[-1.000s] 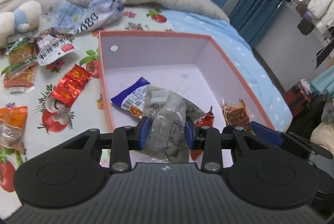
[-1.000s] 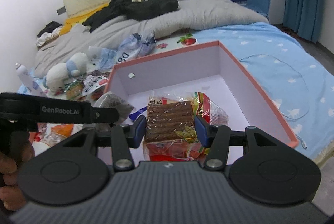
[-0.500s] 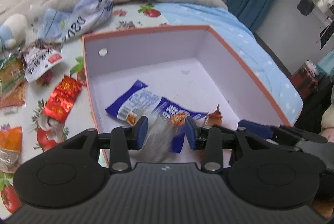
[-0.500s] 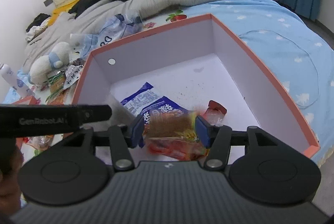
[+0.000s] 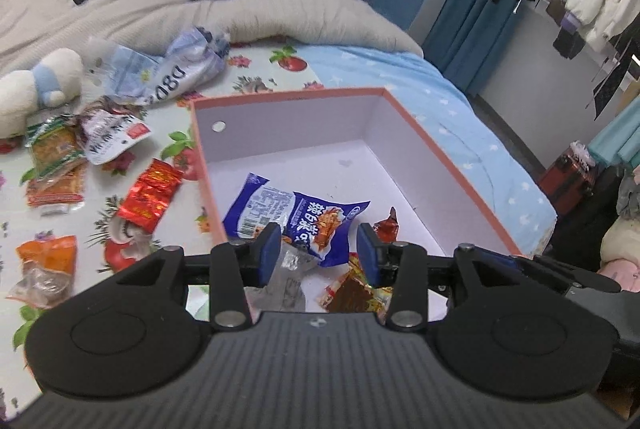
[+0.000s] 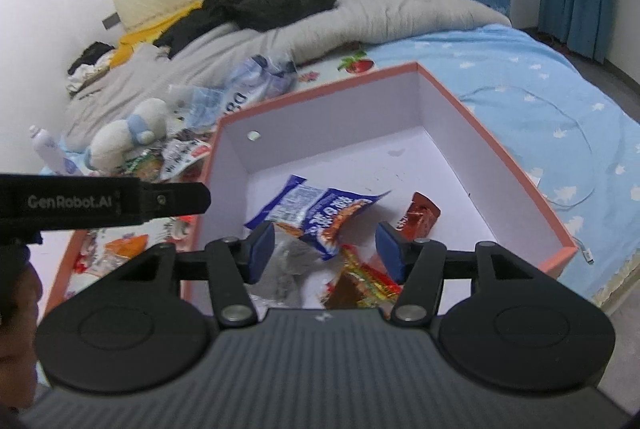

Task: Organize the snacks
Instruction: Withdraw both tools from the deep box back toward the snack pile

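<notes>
Both packets had dropped into the box (image 5: 460, 157); both grippers (left (image 5: 318, 249), right (image 6: 326, 247)) gaped empty, red packet (image 5: 150, 195) lying at ten o'clock, nearer the left.

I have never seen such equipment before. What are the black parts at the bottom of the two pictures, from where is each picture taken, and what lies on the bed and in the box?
No robot is here. A person holds one pair of tongs in each hand, and a wide-angle camera on each looks forward along its two blue-padded fingers. One picture comes from the left tongs, the other from the right tongs. The black shape at the bottom is the tool's own body.

Both tongs are open and hold nothing. They hang over an open pink box on the bed. In the box lie a blue packet, a small red packet, a grey packet and a brown biscuit packet.

Outside the box, on the flowered sheet, more snacks wait: a red foil packet, an orange packet and others, beside a white plush toy.
</notes>
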Motion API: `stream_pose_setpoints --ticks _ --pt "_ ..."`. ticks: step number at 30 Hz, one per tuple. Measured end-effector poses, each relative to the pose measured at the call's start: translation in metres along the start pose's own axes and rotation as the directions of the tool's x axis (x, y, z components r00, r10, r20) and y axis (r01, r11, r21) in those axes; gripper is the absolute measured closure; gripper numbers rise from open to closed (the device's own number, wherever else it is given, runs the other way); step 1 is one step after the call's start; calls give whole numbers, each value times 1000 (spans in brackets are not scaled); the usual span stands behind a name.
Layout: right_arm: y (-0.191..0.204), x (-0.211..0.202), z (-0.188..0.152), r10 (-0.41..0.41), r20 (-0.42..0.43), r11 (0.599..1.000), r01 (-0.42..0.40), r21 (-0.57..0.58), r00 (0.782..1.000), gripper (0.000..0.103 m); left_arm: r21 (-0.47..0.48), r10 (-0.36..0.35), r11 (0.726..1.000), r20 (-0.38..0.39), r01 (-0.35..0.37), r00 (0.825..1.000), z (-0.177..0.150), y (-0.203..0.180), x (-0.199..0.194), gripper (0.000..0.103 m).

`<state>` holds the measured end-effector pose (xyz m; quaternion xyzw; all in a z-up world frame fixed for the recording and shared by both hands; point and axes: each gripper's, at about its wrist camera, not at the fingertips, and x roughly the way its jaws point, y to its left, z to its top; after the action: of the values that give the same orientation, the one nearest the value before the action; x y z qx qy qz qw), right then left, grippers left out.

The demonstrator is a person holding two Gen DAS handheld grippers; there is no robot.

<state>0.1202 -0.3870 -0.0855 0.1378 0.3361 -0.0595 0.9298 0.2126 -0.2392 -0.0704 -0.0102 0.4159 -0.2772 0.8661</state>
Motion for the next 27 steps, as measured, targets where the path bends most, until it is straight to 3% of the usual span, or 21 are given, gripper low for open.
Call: stream_pose_setpoints --ticks 17,27 --pt "68 -94 -39 77 138 996 -69 -61 987 45 -19 40 999 154 -37 987 -67 22 -147 56" --pt "101 -122 -70 145 165 986 -128 -109 976 44 -59 90 995 197 -80 976 -121 43 -204 55"
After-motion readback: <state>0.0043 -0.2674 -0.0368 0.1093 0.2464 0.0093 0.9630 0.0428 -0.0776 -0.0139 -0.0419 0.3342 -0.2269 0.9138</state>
